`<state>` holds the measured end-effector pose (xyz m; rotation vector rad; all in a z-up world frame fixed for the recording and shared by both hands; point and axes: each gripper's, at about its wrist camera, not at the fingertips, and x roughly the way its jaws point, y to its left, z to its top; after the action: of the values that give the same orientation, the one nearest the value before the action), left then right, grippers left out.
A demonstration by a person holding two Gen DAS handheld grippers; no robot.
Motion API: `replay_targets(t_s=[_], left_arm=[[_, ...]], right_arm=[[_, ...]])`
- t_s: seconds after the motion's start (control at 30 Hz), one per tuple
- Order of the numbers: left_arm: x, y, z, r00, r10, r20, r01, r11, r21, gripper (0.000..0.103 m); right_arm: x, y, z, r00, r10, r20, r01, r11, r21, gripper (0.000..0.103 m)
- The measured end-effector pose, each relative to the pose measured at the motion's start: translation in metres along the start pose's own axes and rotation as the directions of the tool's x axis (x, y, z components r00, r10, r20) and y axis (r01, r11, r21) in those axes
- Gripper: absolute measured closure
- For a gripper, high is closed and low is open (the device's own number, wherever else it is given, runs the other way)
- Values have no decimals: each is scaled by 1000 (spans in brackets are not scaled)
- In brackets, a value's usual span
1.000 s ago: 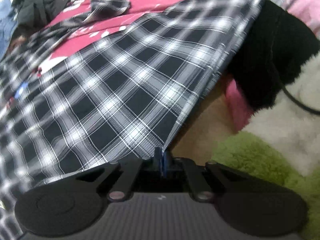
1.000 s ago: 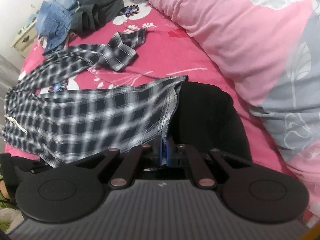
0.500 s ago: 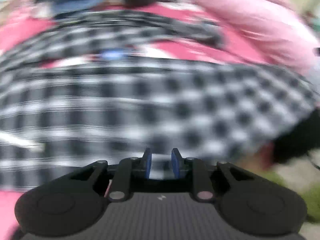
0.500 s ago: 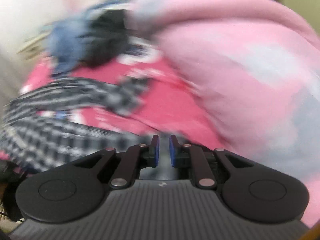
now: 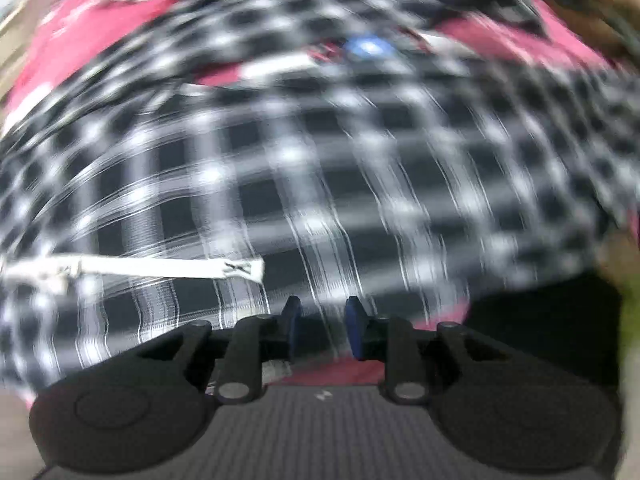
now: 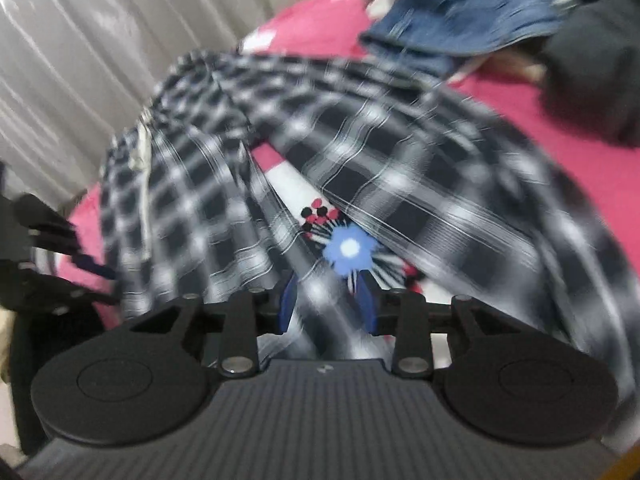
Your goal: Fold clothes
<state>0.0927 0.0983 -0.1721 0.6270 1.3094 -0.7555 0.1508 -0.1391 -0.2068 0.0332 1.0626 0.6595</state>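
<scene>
Both claws, left claw (image 5: 320,326) and right claw (image 6: 327,304), are opening empty above the plaid shirt (image 5: 360,168); each should next pinch one hem corner beside the blue flower (image 6: 349,249).

The left gripper (image 5: 322,326) was seen pointed steeply downward, its two blue-padded fingers (image 5: 291,322) set apart by a narrow gap while the jaws were opening; nothing was pinched between the pads. The right gripper (image 6: 328,304) was angled downward and forward, its blue fingers (image 6: 366,304) spread somewhat wider, the jaws likewise opening, with no grip seen on anything. At the left edge of the right wrist view, the left gripper (image 6: 52,248) was seen blurred.
</scene>
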Motion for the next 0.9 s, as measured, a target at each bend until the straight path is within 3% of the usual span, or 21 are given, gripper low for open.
replay_targets(t_s=[0.07,0.17,0.3,0.4,0.63,0.73,0.83,0.9], left_arm=[[14,-1,-3,998,-5,-59,8,999,50,78],[30,9,-4,994,-55,-90,56,998,5,81],[38,24,-4,989,-114,-90,107,991,-78,81],[37,19,-3,990,-106,-93,102,994,-50,81],[36,18,-1,988,-111,-109,103,992,-78,82],[32,15,0,989,-99,-113,89,992,-90,82],[24,11,2,991,-71,-109,61,994,-93,83],[11,8,3,995,-47,-89,39,995,-88,82]], right_arm=[[25,-3,6,999,-15,-46,15,1000,-7,71],[38,5,0,995,-48,-87,42,997,-60,73],[37,23,-6,987,-133,-88,116,978,-171,103],[28,26,-2,980,-196,-22,188,963,-195,103],[38,9,-1,979,-205,-8,204,976,-79,103],[9,-6,-5,935,-349,61,352,935,-38,100],[-58,-42,-15,919,-384,89,375,921,101,100],[-112,-58,-36,897,-427,114,412,902,128,100]])
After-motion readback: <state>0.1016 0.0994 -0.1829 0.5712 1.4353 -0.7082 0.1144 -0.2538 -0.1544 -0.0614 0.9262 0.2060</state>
